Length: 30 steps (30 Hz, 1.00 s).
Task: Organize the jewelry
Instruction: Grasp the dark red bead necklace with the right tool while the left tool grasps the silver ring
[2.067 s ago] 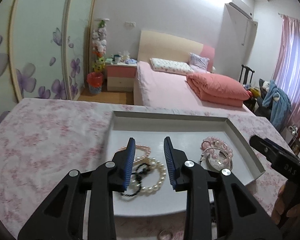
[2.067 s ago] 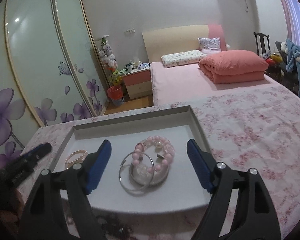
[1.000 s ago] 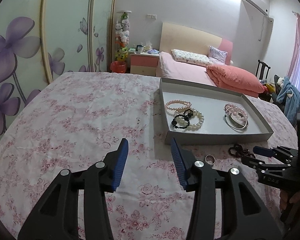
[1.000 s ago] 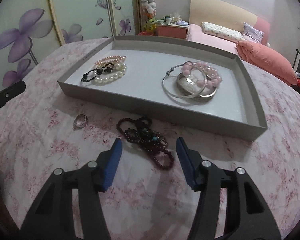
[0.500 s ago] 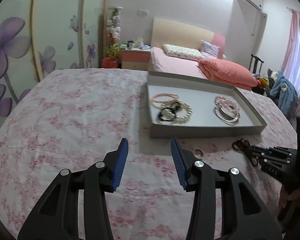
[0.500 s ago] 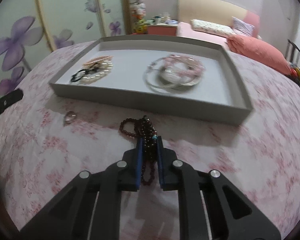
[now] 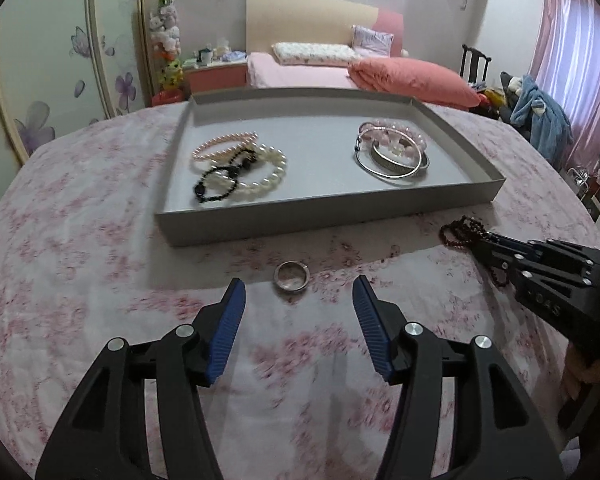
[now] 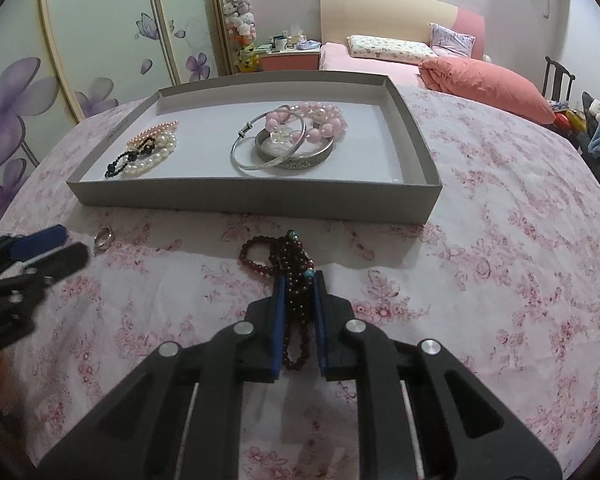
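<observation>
A grey tray [image 7: 332,222] [image 8: 252,198] lies on the floral cloth, holding pearl and black bead bracelets [image 7: 240,170] [image 8: 144,154] at its left and silver bangles with a pink bead bracelet [image 7: 392,150] [image 8: 292,138] at its right. A silver ring [image 7: 291,276] [image 8: 103,236] lies on the cloth in front of the tray. My left gripper [image 7: 298,304] is open, just short of the ring. My right gripper [image 8: 299,300] is shut on a dark red bead bracelet [image 8: 278,256] [image 7: 460,232] that rests on the cloth before the tray.
The table carries a pink floral cloth [image 8: 500,264]. Behind it are a bed with a pink quilt [image 7: 412,76], a nightstand [image 8: 290,58] and flowered wardrobe doors [image 8: 28,92]. A chair with clothes [image 7: 540,120] stands at the right.
My left gripper swung toward the ring and came close to it, jaws wider. My right gripper closed on the dark red bracelet half a second ago and still holds it.
</observation>
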{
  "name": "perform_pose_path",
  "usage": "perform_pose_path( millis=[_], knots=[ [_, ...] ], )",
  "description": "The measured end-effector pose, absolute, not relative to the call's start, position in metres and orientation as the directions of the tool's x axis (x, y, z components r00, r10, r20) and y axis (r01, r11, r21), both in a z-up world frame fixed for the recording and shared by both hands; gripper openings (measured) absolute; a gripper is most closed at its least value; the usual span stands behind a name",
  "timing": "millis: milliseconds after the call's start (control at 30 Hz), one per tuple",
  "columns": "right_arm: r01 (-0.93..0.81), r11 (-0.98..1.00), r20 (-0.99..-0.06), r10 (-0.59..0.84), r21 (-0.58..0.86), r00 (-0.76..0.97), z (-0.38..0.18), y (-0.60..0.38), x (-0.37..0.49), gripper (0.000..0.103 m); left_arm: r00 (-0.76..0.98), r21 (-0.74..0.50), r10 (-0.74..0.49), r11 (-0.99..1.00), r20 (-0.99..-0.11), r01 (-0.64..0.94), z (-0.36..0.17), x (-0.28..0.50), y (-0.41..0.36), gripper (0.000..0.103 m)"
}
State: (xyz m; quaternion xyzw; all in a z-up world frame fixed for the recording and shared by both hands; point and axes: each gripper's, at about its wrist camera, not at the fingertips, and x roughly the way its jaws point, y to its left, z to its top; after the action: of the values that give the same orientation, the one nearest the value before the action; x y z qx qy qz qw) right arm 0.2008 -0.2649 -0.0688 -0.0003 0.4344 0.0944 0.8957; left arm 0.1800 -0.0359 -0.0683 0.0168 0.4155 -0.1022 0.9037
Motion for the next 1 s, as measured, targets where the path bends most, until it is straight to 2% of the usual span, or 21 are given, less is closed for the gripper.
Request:
perform_pose_path(
  millis=[133,400,1000],
  knots=[
    [-0.17,0.982,-0.778,0.172,0.085,0.604,-0.069,-0.266,0.201,0.014,0.62,-0.029,-0.134,0.984,-0.773,0.177,-0.076,0.191,-0.042,0.053],
    [-0.171,0.983,-0.78,0.162,0.072,0.605,-0.069,-0.263,0.201,0.014,0.626,-0.007,-0.094,0.99,-0.774,0.141,-0.08,0.198,-0.038,0.023],
    [-0.212,0.976,-0.78,0.173,0.053,0.601,-0.07,-0.239,0.196,0.016,0.628,0.017,-0.066,0.992,-0.776,0.126,-0.078,0.18,-0.015,0.023]
  ],
)
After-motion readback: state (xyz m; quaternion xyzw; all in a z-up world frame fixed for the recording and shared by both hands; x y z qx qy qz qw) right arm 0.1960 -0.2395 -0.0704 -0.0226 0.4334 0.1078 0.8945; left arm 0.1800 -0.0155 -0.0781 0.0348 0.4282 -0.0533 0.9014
